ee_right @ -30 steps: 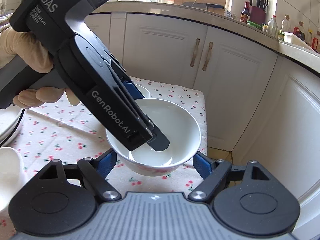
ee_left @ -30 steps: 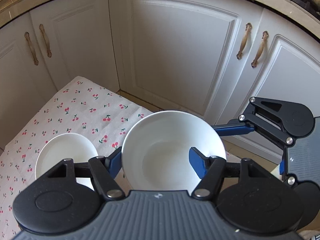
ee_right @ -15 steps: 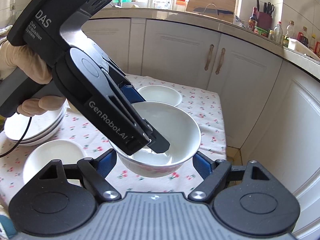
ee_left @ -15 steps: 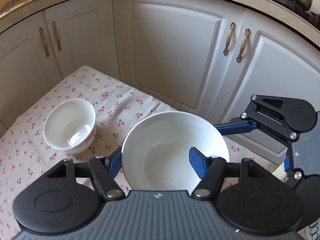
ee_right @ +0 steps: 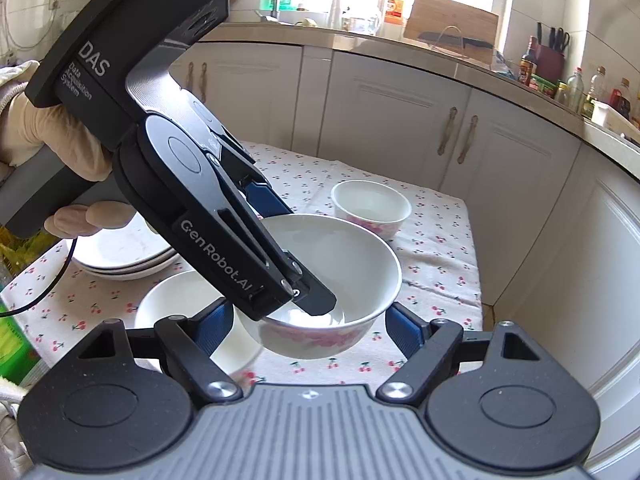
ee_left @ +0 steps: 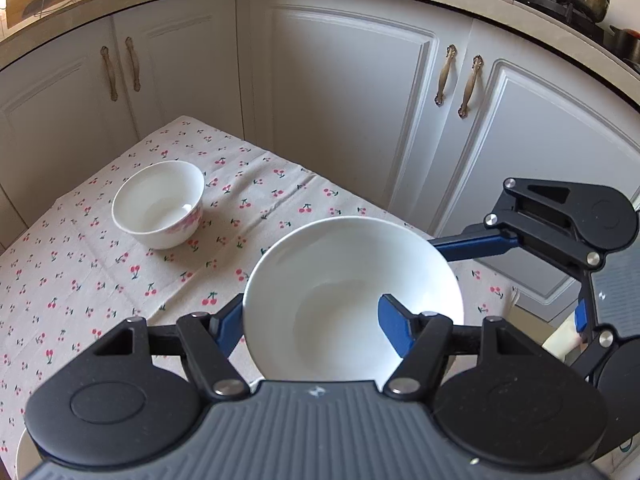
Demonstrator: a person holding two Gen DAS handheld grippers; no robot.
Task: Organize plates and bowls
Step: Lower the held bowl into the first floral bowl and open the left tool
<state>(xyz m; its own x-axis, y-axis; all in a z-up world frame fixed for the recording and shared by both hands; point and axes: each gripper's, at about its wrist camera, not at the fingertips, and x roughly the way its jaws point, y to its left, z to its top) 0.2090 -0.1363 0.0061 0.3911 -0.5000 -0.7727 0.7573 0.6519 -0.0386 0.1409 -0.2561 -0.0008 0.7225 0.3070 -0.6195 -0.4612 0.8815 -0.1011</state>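
My left gripper point(ee_left: 316, 316) is shut on the rim of a white bowl with pink flowers point(ee_left: 344, 280), one finger inside and one outside, and holds it above the cherry-print tablecloth point(ee_left: 120, 264). In the right wrist view the same bowl point(ee_right: 352, 276) hangs in the left gripper point(ee_right: 304, 296). My right gripper point(ee_right: 310, 328) is open, its fingers on either side below the bowl, not touching it. A second small bowl point(ee_left: 158, 204) stands on the cloth beyond; it also shows in the right wrist view point(ee_right: 370, 204). A third bowl point(ee_right: 180, 300) sits under the held one.
A stack of white plates point(ee_right: 120, 252) lies at the left on the cloth. White cabinet doors point(ee_left: 340, 100) surround the table's far side. The table's right edge point(ee_right: 476, 280) drops to the floor. A green object point(ee_right: 12, 344) stands at far left.
Both grippers have risen and pulled back with the bowl still in the left one. More of the table, the plates and the third bowl have come into view.
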